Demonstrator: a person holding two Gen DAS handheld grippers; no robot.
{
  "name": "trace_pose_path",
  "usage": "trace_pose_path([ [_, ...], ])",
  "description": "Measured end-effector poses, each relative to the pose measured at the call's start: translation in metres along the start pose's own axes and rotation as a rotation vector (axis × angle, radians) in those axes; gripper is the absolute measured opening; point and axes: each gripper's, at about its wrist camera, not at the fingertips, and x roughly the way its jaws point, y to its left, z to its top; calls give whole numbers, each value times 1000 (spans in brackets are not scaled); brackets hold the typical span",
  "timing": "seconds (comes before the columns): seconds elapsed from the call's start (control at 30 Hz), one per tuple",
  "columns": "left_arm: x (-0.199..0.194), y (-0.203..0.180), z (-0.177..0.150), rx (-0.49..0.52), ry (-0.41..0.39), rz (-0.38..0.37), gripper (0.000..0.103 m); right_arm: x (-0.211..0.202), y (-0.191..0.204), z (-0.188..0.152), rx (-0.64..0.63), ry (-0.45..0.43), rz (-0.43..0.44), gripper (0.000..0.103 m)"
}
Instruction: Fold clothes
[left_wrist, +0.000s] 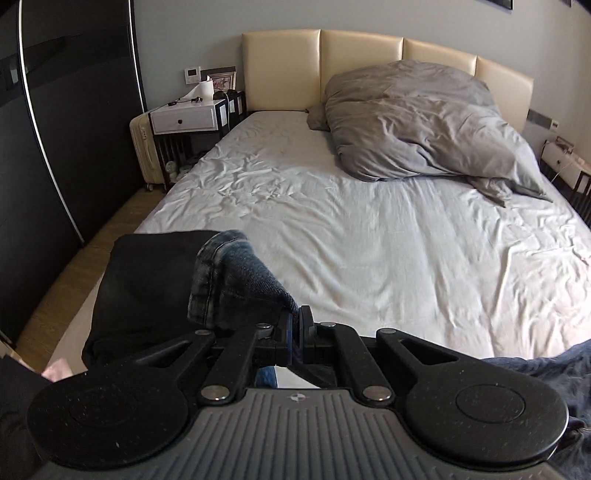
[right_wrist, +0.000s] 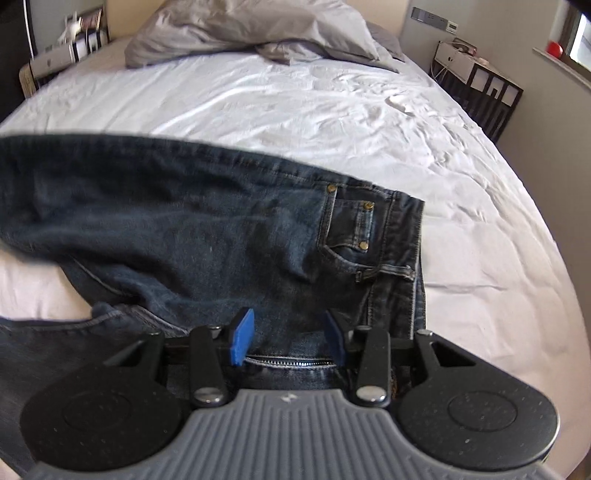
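Dark blue jeans lie across the near end of the white bed sheet, waistband and coin pocket to the right, zipper near the camera. My right gripper is open just above the fly area, blue pads apart with denim between them. In the left wrist view my left gripper is shut on a bunched hem of the jeans, lifted over the sheet. A black garment lies beside it at the bed's left corner.
A crumpled grey duvet is piled at the head of the bed by the cream headboard. A white nightstand and pale suitcase stand left; a dark shelf unit stands right. A dark wardrobe lines the left wall.
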Motion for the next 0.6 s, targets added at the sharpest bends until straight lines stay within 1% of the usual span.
trace_pose_path([
  [0.13,0,-3,-2,9,-8,-12,2,-5,-31,15,148,-3,23,47],
  [0.17,1,-4,-1,14,-9,-13,2,-4,-36,20,163,-5,27,47],
  [0.2,2,-5,1,18,-8,-13,2,-3,-37,27,133,-9,20,47],
  [0.33,4,-2,-1,45,-1,-3,2,21,-29,49,-125,-9,26,47],
  [0.5,21,-7,-3,97,12,27,2,56,-18,76,-458,-2,44,48],
  [0.6,26,-10,-4,111,20,27,2,82,-14,91,-595,23,50,49],
])
